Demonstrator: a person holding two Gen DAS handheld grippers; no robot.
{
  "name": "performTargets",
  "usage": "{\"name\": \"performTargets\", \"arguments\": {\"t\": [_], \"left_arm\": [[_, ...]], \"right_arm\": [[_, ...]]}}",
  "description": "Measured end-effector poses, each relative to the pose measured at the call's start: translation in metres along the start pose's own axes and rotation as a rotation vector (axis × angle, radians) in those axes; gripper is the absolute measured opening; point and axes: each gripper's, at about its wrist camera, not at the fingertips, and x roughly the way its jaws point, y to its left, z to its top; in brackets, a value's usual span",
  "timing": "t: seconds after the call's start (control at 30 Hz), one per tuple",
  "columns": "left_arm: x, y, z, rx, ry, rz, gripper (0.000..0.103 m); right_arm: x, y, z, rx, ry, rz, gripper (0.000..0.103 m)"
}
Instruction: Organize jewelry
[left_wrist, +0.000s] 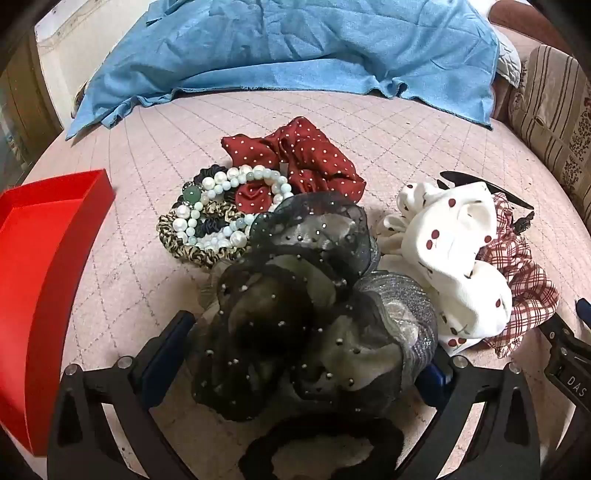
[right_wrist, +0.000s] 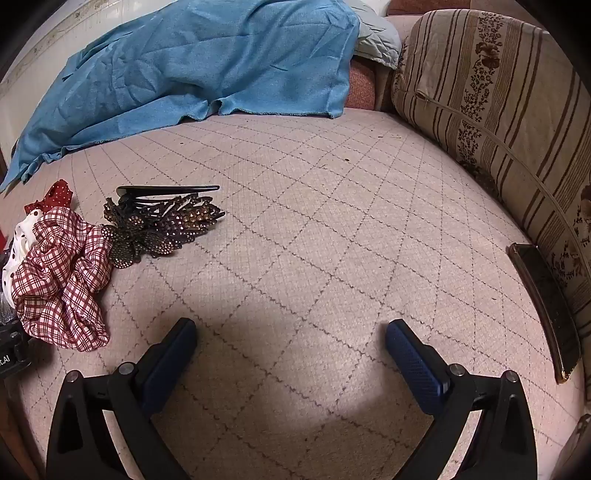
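The left gripper (left_wrist: 306, 332) has its blue-padded fingers spread wide around a big black sheer organza scrunchie dotted with tiny beads (left_wrist: 295, 295); whether the pads actually press it I cannot tell. Just beyond that scrunchie lies a leopard-print fabric scrunchie (left_wrist: 177, 240) with a bracelet of white and pale-green beads (left_wrist: 221, 206) on top, and behind those a dark red polka-dot scrunchie (left_wrist: 310, 158). Right of the black scrunchie, touching it, sits a white cherry-print scrunchie (left_wrist: 458, 258) against a red-and-white plaid scrunchie (right_wrist: 59, 277). Beyond the plaid one is a brown rhinestone-studded hair clip (right_wrist: 162, 225). Left of the black scrunchie stands an open red box (left_wrist: 48, 236). The right gripper (right_wrist: 291, 343) is released, fingers wide over bare pink quilted bedding (right_wrist: 332, 221). Farthest back lies a rumpled blue cloth (left_wrist: 295, 48).
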Motion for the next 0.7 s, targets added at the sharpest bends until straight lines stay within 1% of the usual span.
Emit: {"name": "performTargets", "arguments": {"t": [0.03,0.07,0.17,0.2,0.3,0.5,0.63,0.7], "left_arm": [[-0.0002,0.0001,0.0,0.0,0.001,0.0,0.103],[-0.0026,-0.0007,-0.001,0.008,-0.034,0.014,0.103],[-0.0068,-0.0026,-0.0054,0.008,-0.037,0.012,0.103],[-0.0037,-0.0025,-0.0038,0.006,-0.018,0.008,0.103],[-0.0026,-0.0016,-0.0022,0.001,-0.003,0.001,0.103],[0.0009,-0.002,-0.001,-0.002,0.004,-0.003,0.103],[-0.0008,-0.0029,0.0008,0.013,0.003,0.016,0.103],[0.001,-0.0014,-0.0001,0.004,0.004,0.004,0.103]], "right_arm": [[0.0,0.0,0.0001,0.0,-0.001,0.0,0.103],[-0.0006,-0.0002,0.0,0.001,-0.006,0.001,0.103],[-0.0011,-0.0002,0.0001,0.001,-0.006,0.001,0.103],[-0.0006,-0.0001,0.0001,0.001,-0.006,0.001,0.103],[-0.0006,-0.0001,0.0002,0.001,-0.004,0.0,0.103],[0.0004,0.0001,0.0005,0.0,-0.002,0.0,0.103],[0.0004,0.0003,0.0006,0.0,-0.001,0.0,0.103],[0.0002,0.0,0.0006,0.001,-0.002,0.001,0.103]]}}
